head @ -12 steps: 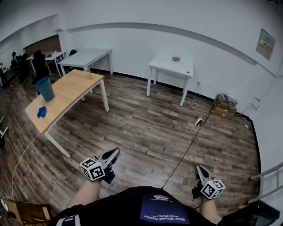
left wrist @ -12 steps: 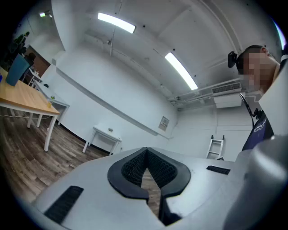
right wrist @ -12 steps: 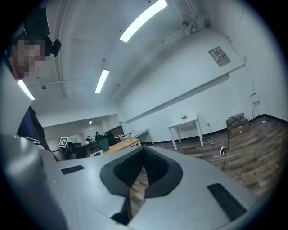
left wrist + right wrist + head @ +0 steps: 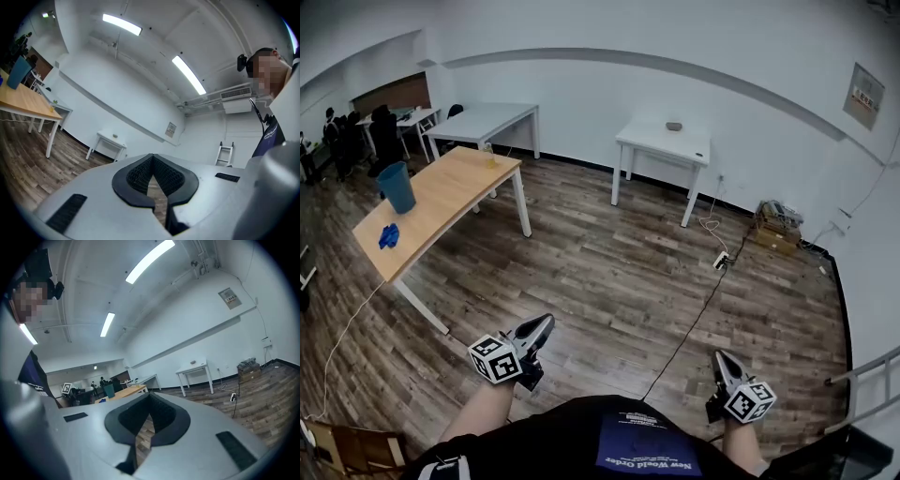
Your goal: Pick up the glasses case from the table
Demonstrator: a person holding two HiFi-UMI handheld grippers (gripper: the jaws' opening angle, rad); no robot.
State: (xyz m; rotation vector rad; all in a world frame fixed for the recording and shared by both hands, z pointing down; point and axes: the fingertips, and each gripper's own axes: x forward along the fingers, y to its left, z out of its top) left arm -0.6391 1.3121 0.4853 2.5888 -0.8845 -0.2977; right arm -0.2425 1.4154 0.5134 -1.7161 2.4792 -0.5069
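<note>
The glasses case (image 4: 673, 126) is a small dark oval lying on the white table (image 4: 652, 142) against the far wall. It also shows as a tiny speck in the left gripper view (image 4: 115, 136) and the right gripper view (image 4: 192, 362). Both grippers hang low in front of the person, far from that table, over the wooden floor. My left gripper (image 4: 541, 328) is shut with nothing between its jaws, and my right gripper (image 4: 719, 358) is likewise shut and empty. In each gripper's own view the black pads (image 4: 140, 174) (image 4: 161, 414) meet at their tips.
A long wooden table (image 4: 441, 202) at the left carries a blue bin (image 4: 396, 187) and a blue cloth (image 4: 389, 236). A black cable (image 4: 694, 323) runs across the floor to a power strip (image 4: 722, 260). Boxes (image 4: 776, 225) sit by the right wall; people stand far left.
</note>
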